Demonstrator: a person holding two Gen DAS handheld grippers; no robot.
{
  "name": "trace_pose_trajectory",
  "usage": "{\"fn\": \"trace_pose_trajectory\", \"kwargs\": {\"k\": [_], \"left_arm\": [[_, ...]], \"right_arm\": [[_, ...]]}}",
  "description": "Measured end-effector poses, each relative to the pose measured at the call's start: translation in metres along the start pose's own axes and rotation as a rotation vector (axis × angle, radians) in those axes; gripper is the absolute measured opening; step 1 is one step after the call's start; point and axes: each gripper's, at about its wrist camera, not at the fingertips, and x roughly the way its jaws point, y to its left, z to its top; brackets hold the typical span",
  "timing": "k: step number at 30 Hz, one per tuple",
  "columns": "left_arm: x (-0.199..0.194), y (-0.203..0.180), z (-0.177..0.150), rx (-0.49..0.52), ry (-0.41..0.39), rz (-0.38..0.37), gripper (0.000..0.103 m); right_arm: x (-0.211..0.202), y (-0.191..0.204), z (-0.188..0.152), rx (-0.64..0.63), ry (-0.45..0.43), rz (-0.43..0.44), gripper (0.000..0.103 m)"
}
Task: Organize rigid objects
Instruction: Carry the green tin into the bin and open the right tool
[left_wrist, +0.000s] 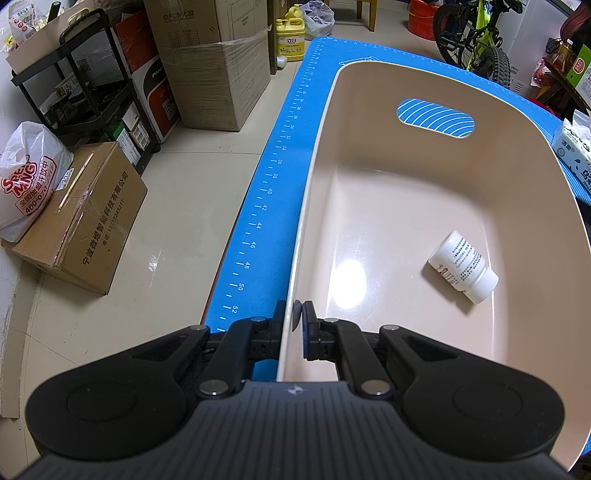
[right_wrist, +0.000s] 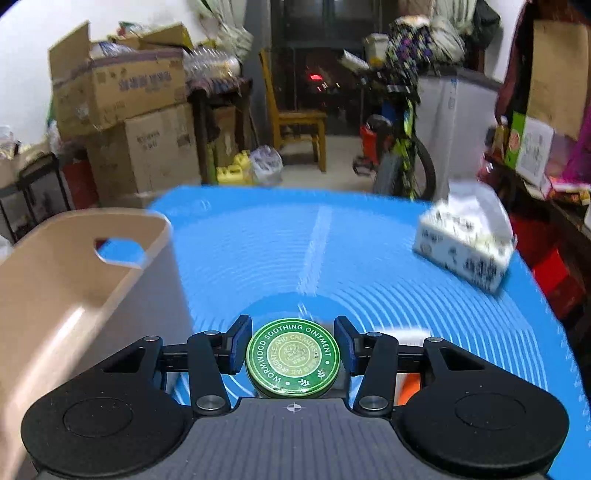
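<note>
In the left wrist view, we see the left gripper (left_wrist: 294, 314) clenched on the near left rim of the bin (left_wrist: 321, 155): one finger is outside the wall and the other is inside, and the thin wall is pinched between the pads. The bin is beige and stands on the blue mat (left_wrist: 280, 155), close to the mat's left edge with the printed ruler. Inside the bin, a white bottle (left_wrist: 463, 266) lies on its side on the floor, near the right wall, with its cap pointing toward us. At the far wall of the bin there is an oval handle hole. A tissue pack (left_wrist: 572, 147) lies on the mat to the right of the bin. On the floor to the left, we see a cardboard box (left_wrist: 79, 218).

In the right wrist view, the right gripper (right_wrist: 293, 347) grasps a round green tin (right_wrist: 293, 357), with one blue pad on each side of it. The lid of the tin faces the camera. The tin is held above the mat (right_wrist: 369, 266), to the right of the bin (right_wrist: 55, 295) and outside of it. The tissue pack (right_wrist: 465, 240) is far right on the mat and looks blurred.
</note>
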Motion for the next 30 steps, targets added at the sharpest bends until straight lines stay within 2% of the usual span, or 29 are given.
{"fn": "trace_pose_trajectory", "kwargs": {"k": [7,12,21,30], "left_arm": [[0.0,0.0,0.0,0.001,0.0,0.001,0.009],[0.0,0.001,0.0,0.004,0.0,0.004,0.009],[-0.001,0.001,0.001,0.007,-0.001,0.007,0.009],[-0.002,0.001,0.001,0.01,-0.001,0.008,0.009]], "right_arm": [[-0.028,0.024,0.032,-0.017,-0.088,0.086,0.054],[-0.036,0.051,0.048,-0.051,-0.1,0.155,0.054],[-0.021,0.114,0.052,-0.165,0.01,0.269,0.054],[0.004,0.159,0.028,-0.272,0.184,0.293,0.054]]}}
